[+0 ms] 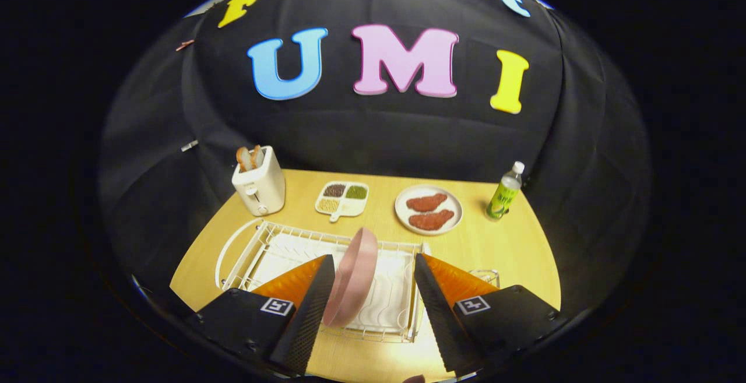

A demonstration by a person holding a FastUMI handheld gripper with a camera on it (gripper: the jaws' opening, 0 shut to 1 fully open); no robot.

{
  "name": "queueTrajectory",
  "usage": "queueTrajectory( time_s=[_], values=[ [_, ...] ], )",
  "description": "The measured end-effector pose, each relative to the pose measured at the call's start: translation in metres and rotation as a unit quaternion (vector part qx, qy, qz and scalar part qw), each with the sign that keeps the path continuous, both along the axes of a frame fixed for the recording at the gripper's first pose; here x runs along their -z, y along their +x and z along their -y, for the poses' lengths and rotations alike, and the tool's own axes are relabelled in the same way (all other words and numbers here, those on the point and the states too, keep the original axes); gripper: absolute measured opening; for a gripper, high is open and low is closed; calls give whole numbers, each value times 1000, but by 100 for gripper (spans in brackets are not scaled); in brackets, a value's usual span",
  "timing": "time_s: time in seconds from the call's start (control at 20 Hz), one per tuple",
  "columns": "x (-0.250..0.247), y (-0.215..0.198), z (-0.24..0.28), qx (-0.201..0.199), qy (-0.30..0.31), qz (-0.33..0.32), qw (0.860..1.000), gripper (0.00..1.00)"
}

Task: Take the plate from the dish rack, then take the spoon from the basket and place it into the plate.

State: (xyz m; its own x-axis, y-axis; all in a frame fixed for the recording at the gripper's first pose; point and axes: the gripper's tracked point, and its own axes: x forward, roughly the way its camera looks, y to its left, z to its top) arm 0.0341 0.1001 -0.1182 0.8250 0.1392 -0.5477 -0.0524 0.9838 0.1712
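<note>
My gripper (374,281) stood spread apart around the pink plate (354,278), upright in the dish rack (274,255); my fingers hid the rack's near corners and most of the basket (488,276) beside the rack.

The gripper (373,307) has two long, wedge-shaped fingers (309,319) with finely ribbed, textured inner faces. Each finger is mounted on a blocky black housing with rounded corners and small dark screws near its edges. On top of each housing sits a square white tag printed with a black coded pattern.
</note>
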Motion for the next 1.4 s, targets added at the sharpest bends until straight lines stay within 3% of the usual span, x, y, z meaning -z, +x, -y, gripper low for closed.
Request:
queueTrajectory(
  time_s=[0.3, 0.45, 0.65, 1.0, 1.2, 1.4],
  values=[
    [57, 19, -18, 56, -13, -93, 994, 70],
    [76, 20, -22, 99, -5, -130, 987, 49],
    [74, 24, -2, 124, -86, -131, 980, 25],
    [43, 41, -11, 82, -180, -97, 975, 21],
    [34, 56, -14, 54, -241, -80, 966, 20],
    [25, 61, -19, 34, -260, -71, 963, 20]
  ],
)
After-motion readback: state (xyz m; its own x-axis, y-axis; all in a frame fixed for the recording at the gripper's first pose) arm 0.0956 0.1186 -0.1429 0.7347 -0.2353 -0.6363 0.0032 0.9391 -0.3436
